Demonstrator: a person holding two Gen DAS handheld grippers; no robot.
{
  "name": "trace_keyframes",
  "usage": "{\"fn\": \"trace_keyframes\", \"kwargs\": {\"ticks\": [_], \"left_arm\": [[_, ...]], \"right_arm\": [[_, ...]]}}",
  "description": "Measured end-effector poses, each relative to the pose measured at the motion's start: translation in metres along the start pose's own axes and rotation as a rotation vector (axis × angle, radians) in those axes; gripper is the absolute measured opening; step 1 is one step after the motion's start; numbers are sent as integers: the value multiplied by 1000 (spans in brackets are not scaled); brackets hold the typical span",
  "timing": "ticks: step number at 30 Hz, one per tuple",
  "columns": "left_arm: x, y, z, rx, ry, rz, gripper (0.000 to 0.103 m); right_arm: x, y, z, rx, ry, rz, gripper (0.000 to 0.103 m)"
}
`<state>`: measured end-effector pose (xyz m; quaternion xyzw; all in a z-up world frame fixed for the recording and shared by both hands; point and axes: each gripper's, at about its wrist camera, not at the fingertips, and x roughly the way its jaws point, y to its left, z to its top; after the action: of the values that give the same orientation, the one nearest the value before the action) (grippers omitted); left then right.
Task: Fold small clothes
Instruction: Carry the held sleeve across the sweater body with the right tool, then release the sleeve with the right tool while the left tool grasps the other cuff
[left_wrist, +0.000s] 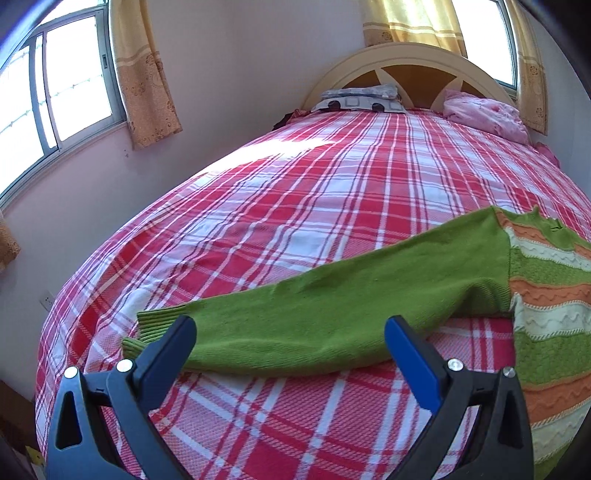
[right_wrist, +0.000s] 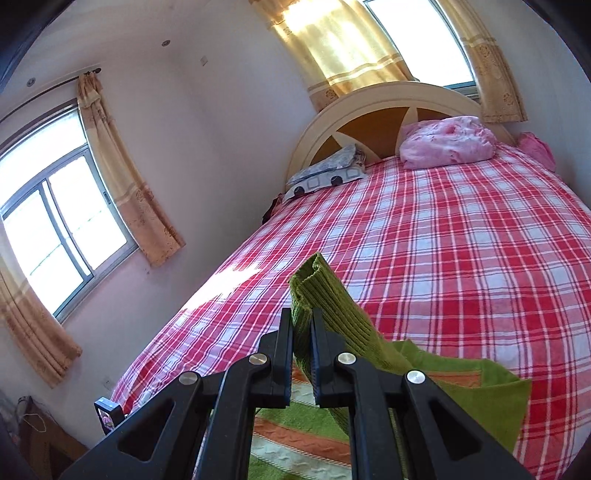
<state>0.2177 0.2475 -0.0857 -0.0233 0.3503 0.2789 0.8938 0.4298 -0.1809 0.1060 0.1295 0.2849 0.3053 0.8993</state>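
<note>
A small green sweater with orange and cream stripes (left_wrist: 546, 291) lies on the red plaid bed (left_wrist: 295, 206). Its left sleeve (left_wrist: 314, 317) stretches out flat toward the left. My left gripper (left_wrist: 290, 332) is open and empty, its jaws wide apart just above that sleeve near the ribbed cuff (left_wrist: 155, 328). My right gripper (right_wrist: 302, 325) is shut on the ribbed cuff of the other green sleeve (right_wrist: 325, 306), which stands lifted above the striped body (right_wrist: 295, 424).
A grey patterned pillow (left_wrist: 362, 98) and a pink bundle (left_wrist: 484, 114) lie at the curved headboard (left_wrist: 406, 59). A wall with curtained windows (left_wrist: 55, 92) runs along the bed's left side. Plaid sheet stretches beyond the sweater.
</note>
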Motion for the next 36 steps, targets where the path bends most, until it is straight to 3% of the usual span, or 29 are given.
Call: {"fn": "trace_keyframes", "kwargs": {"ticks": [5, 15, 19, 31, 33, 35, 36], "left_arm": [[4, 20, -6, -25, 16, 26, 103], [7, 50, -18, -51, 42, 82, 103], [8, 59, -23, -67, 57, 99, 103], [12, 85, -31, -126, 88, 145, 103], [13, 93, -33, -140, 94, 157, 103], [15, 101, -35, -156, 109, 163, 103], [15, 106, -36, -162, 110, 170, 103]], "right_arm": [[55, 30, -34, -24, 81, 53, 7], [157, 56, -150, -76, 317, 59, 7], [173, 55, -178, -75, 364, 54, 7], [186, 65, -219, -162, 439, 23, 8], [189, 66, -227, -183, 457, 27, 11], [185, 72, -230, -213, 457, 39, 33], [181, 75, -230, -217, 465, 84, 55]]}}
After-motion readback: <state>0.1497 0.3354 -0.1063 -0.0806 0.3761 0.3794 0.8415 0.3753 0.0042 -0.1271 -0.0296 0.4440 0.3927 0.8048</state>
